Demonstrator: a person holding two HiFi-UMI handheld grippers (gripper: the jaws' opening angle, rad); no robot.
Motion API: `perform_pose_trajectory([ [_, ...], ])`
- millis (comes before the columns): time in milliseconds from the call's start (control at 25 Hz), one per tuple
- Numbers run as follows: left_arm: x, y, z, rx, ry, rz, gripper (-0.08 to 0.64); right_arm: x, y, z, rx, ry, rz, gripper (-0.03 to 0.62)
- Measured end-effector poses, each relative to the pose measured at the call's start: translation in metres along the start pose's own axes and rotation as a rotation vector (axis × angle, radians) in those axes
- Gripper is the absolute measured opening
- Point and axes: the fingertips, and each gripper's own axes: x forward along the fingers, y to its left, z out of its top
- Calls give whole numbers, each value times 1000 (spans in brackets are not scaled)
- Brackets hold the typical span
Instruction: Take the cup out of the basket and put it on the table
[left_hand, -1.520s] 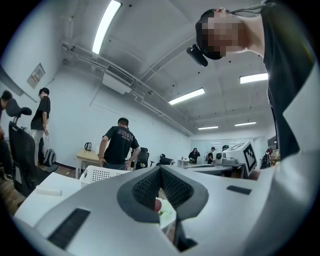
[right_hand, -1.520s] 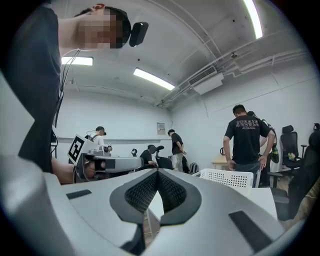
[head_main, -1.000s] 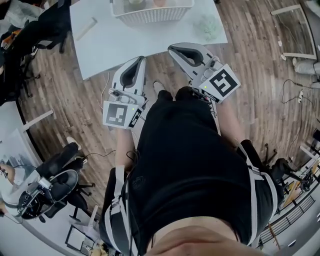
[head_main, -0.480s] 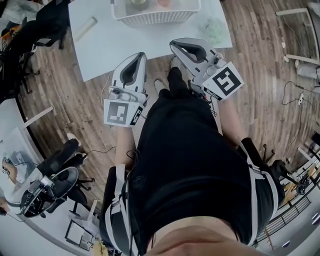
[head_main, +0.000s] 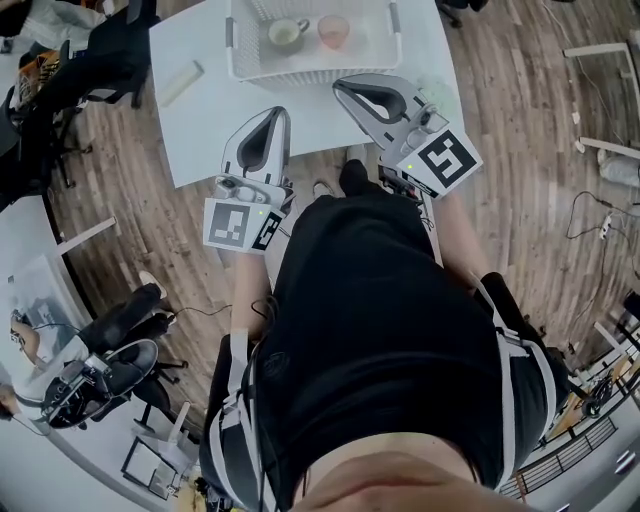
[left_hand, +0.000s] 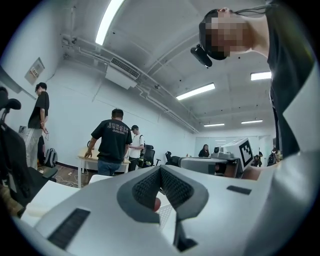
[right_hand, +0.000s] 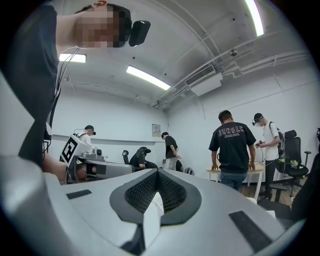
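My left claw (head_main: 277, 115) and right claw (head_main: 342, 86) are both closed on nothing, above the white bench's (head_main: 200, 110) near edge. The cream handled cup (head_main: 288, 33) sits beside a pink cup (head_main: 333, 30) inside the white mesh basket (head_main: 300, 70), just ahead of both claws.

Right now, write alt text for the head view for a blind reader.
Seen from above, a person in black holds the left gripper and right gripper, both shut and empty, at a white table. Beyond them a white basket holds a cream cup and a pink cup.
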Motion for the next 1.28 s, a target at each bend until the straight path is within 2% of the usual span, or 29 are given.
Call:
perform_pose_trajectory([
  [280,45,21,-5,-34,-3,39,17,17,-40,-13,23,20,55,18],
  [400,55,28,-3,-19,2,39,17,27,-48,-20,38,32,65,18],
  [560,57,40,-3,12,20,22,17,41,-53,-27,51,40,42,18],
  [1040,59,66,-5,11,40,-59,17,69,-60,-42,26,89,-13,18],
  [1280,59,79,-5,12,42,-91,17,94,-77,-38,12,72,-45,20],
])
